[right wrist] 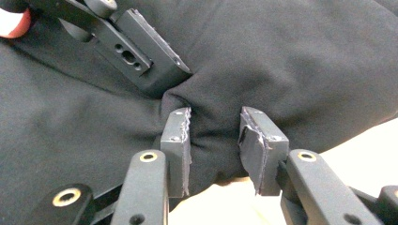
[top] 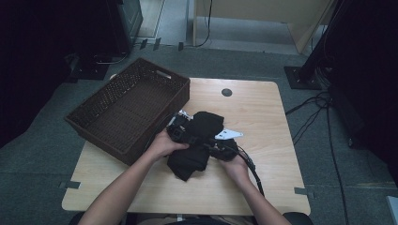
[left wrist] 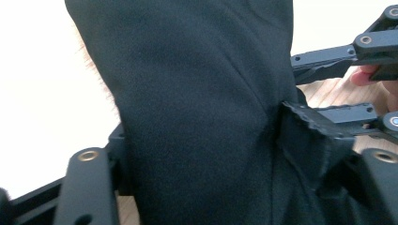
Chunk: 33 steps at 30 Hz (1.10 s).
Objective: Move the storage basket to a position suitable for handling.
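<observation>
A: In the high view, what is being handled?

B: One black garment (top: 197, 140) is being bunched at the middle of the wooden table (top: 263, 122), just right of one woven basket (top: 126, 110). It is being worked between the left gripper (top: 180, 131) and the right gripper (top: 220, 149), each held in one hand.

A: And in the left gripper view?

B: The black cloth (left wrist: 197, 112) is being draped between that gripper's own jaws; whether it is being pinched cannot be told. The right gripper (left wrist: 347, 93) is being seen at the right edge.

A: The right gripper view?

B: A fold of the cloth (right wrist: 281, 61) is being squeezed between its two pads (right wrist: 178, 140), so the garment is being gripped there. The left gripper (right wrist: 141, 56) is being pressed into the cloth at the far left.

A: Which step is being done?

B: Judged as gathering or folding. Next, a firm left-side hold is being called for before the bundle is carried left to the basket.
</observation>
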Available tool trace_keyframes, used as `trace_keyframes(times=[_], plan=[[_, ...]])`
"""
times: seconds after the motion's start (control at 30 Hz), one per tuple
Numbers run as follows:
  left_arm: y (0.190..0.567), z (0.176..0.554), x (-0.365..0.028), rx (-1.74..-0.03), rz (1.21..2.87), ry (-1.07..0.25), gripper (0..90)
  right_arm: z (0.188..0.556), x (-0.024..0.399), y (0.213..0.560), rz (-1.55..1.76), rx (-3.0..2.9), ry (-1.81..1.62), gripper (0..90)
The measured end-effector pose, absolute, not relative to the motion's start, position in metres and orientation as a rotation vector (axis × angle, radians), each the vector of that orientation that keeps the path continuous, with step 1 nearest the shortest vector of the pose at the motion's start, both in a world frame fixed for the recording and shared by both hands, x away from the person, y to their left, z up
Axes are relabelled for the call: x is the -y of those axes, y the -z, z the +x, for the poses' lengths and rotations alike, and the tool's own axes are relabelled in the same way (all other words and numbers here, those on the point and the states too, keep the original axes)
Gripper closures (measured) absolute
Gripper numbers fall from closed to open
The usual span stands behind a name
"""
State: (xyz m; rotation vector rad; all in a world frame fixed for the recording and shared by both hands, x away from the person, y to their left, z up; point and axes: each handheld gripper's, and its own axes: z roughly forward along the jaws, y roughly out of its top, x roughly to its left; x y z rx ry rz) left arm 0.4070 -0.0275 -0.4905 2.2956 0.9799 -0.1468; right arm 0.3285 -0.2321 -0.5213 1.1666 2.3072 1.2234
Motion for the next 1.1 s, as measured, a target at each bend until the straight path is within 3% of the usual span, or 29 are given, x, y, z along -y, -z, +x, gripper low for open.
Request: trace_keyframes(times=[0.23, 0.37, 0.53, 1.1], plan=[[0.482, 0.405, 0.029, -0.971, 2.299, 0.11, 57.7, 0.328, 0.232, 0.521, 1.176, -2.301, -1.228, 63.1], [0.476, 0.404, 0.029, -0.961, 2.304, 0.097, 68.5, 0.328, 0.233, 0.521, 1.188, -2.304, -1.265, 54.2], [0.474, 0.404, 0.028, -0.955, 2.3, 0.105, 71.4, 0.323, 0.239, 0.519, 1.192, -2.286, -1.255, 49.7], [0.441, 0.406, 0.029, -0.884, 2.335, 0.082, 73.2, 0.321, 0.252, 0.52, 1.248, -2.271, -1.24, 48.6]])
